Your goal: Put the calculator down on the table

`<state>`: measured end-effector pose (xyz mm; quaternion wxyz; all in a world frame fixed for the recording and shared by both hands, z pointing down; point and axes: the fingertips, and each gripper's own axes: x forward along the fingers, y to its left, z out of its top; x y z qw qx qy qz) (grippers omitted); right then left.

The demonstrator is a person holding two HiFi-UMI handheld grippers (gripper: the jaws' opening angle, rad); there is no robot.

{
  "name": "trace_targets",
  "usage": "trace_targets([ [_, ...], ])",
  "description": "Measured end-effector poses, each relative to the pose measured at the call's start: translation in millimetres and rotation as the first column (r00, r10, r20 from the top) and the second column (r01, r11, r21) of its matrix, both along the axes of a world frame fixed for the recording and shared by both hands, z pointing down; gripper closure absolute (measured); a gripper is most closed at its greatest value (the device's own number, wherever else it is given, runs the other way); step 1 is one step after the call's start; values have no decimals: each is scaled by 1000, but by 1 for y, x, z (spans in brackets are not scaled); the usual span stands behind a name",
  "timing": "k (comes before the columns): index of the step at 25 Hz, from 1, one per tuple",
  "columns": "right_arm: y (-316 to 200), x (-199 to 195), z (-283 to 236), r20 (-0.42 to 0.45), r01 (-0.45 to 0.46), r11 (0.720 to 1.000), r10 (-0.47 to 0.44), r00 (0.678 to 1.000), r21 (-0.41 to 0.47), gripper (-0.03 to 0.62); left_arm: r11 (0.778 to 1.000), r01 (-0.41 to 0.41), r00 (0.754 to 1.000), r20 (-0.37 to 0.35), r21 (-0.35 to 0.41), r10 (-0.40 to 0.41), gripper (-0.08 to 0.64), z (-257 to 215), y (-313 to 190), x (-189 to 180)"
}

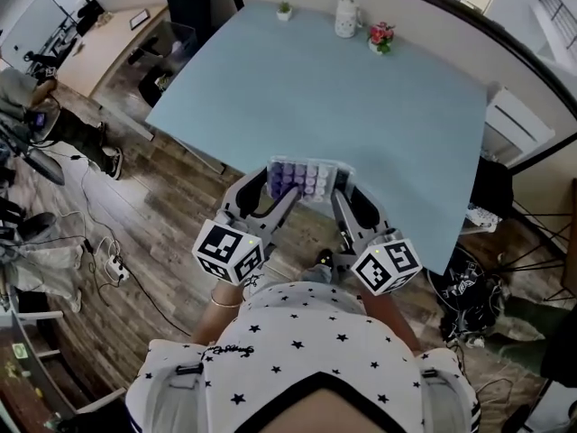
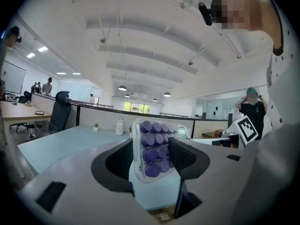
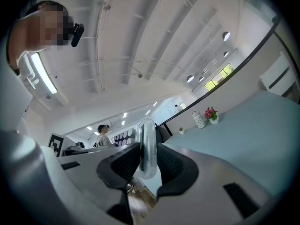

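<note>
A calculator (image 1: 305,179) with purple keys in a clear casing is held in the air over the near edge of the light-blue table (image 1: 343,88). My left gripper (image 1: 281,186) is shut on its left end, and my right gripper (image 1: 343,188) is shut on its right end. In the left gripper view the calculator (image 2: 153,149) stands upright between the jaws of the left gripper (image 2: 150,158), keys facing the camera. In the right gripper view the calculator (image 3: 148,144) shows edge-on, and the right gripper (image 3: 149,161) has a pad on each side of it.
A white jar (image 1: 347,16), a pot of pink flowers (image 1: 380,37) and a small green plant (image 1: 284,10) stand along the table's far edge. Wood floor with cables and a power strip (image 1: 115,267) lies to the left. Black bags (image 1: 469,296) sit at the right.
</note>
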<state>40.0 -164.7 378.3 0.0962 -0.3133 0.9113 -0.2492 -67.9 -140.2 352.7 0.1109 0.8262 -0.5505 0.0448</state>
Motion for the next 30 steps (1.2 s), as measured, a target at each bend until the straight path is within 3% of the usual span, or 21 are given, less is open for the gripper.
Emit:
trace_targets([
  [12, -33, 25, 17, -23, -57, 998, 56, 998, -38, 483, 998, -50, 999, -9, -27, 50, 314, 17, -40, 24],
  [21, -72, 2, 33, -53, -49, 997, 46, 998, -64, 482, 997, -52, 998, -34, -53, 50, 314, 35, -79, 1],
  [30, -121, -7, 50, -111, -112, 987, 100, 989, -111, 482, 987, -118, 990, -84, -108, 109, 314, 58, -135, -9],
])
